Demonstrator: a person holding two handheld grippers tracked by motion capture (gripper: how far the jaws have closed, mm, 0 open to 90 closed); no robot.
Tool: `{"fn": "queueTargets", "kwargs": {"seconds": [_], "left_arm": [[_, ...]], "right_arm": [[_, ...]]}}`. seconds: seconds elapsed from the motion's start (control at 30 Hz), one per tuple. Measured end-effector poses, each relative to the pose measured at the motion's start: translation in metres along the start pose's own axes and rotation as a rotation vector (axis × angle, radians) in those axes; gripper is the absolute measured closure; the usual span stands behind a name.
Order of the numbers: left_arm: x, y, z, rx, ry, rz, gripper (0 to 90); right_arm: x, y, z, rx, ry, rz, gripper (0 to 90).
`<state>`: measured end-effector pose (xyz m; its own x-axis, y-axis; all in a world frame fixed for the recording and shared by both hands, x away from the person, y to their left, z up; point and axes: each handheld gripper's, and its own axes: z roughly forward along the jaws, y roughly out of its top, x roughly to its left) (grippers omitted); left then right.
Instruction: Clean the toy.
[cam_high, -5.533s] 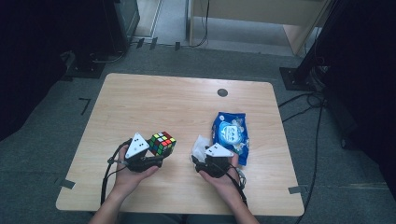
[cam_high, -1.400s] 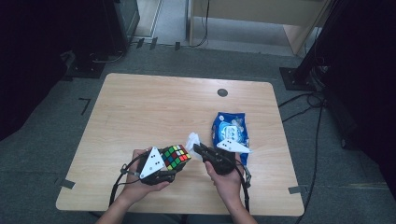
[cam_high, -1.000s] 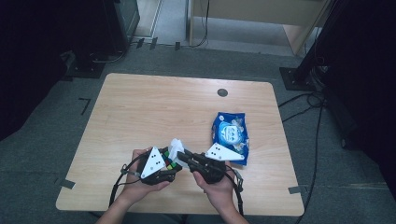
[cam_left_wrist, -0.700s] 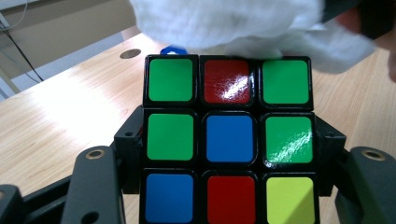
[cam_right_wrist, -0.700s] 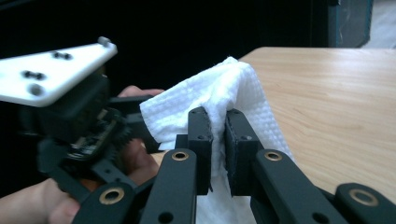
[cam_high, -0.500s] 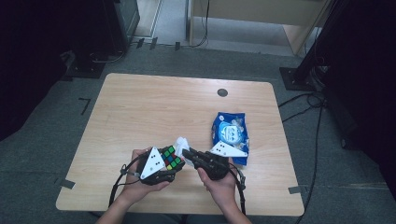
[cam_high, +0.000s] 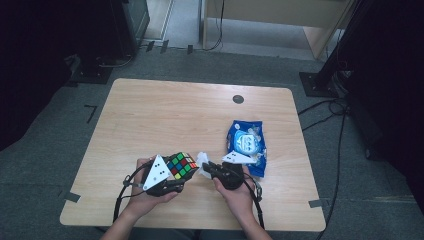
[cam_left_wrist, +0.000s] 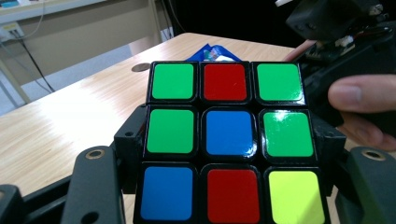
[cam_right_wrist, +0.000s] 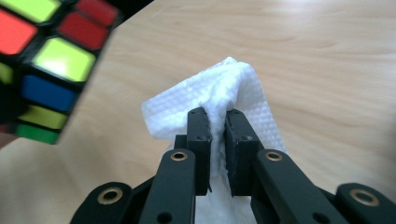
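Observation:
A scrambled colour cube (cam_high: 180, 165) is held off the table near the front edge, with my left gripper (cam_high: 172, 176) shut on its sides. In the left gripper view the cube (cam_left_wrist: 226, 140) shows green, red, blue and yellow squares between the black jaws. My right gripper (cam_high: 207, 169) is shut on a folded white wipe (cam_high: 202, 160), just right of the cube. The right gripper view has the wipe (cam_right_wrist: 219, 100) pinched between the two pads, with the cube's corner (cam_right_wrist: 44, 60) at the upper left. I cannot tell whether the wipe touches the cube.
A blue pack of wipes (cam_high: 246, 145) lies on the wooden table (cam_high: 175, 112) to the right of my right hand. A small dark round disc (cam_high: 238, 99) sits near the table's far edge. Cables trail from both grippers toward the front edge.
The right gripper with the wipe drew back to the right, off the cube, and sank lower. The left gripper kept the cube about where it was.

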<state>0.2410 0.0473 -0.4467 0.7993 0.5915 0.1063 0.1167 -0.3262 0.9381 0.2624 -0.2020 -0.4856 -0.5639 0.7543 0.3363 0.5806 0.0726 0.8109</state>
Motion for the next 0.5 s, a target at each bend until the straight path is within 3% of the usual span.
{"fn": "queueTargets", "kwargs": {"seconds": [0.1,0.13,0.17,0.2,0.27,0.33,0.4,0.5], "left_arm": [[0.005,-0.001,0.000,0.005,0.005,-0.018,34.0],[0.006,-0.002,0.000,0.006,0.006,-0.022,34.0],[0.007,-0.002,0.000,0.010,0.009,-0.021,34.0],[0.008,-0.003,0.000,0.017,0.013,-0.023,34.0],[0.008,-0.003,0.000,0.016,0.016,-0.026,34.0],[0.010,-0.003,-0.001,0.019,0.023,-0.028,34.0],[0.011,-0.003,-0.001,0.020,0.028,-0.031,34.0],[0.013,-0.005,0.000,0.025,0.032,-0.036,34.0]], "right_arm": [[-0.007,0.002,-0.006,-0.014,-0.068,-0.021,82.7],[-0.011,0.001,-0.006,0.007,-0.123,-0.044,81.6],[-0.011,0.001,-0.006,0.007,-0.123,-0.044,81.6],[-0.014,-0.003,-0.001,0.050,-0.177,-0.064,78.0],[-0.016,-0.004,0.001,0.066,-0.200,-0.080,75.0],[-0.017,-0.007,0.005,0.076,-0.234,-0.093,65.3],[-0.018,-0.006,0.005,0.061,-0.246,-0.102,52.7],[-0.015,-0.001,-0.001,0.013,-0.243,-0.098,42.7]]}}
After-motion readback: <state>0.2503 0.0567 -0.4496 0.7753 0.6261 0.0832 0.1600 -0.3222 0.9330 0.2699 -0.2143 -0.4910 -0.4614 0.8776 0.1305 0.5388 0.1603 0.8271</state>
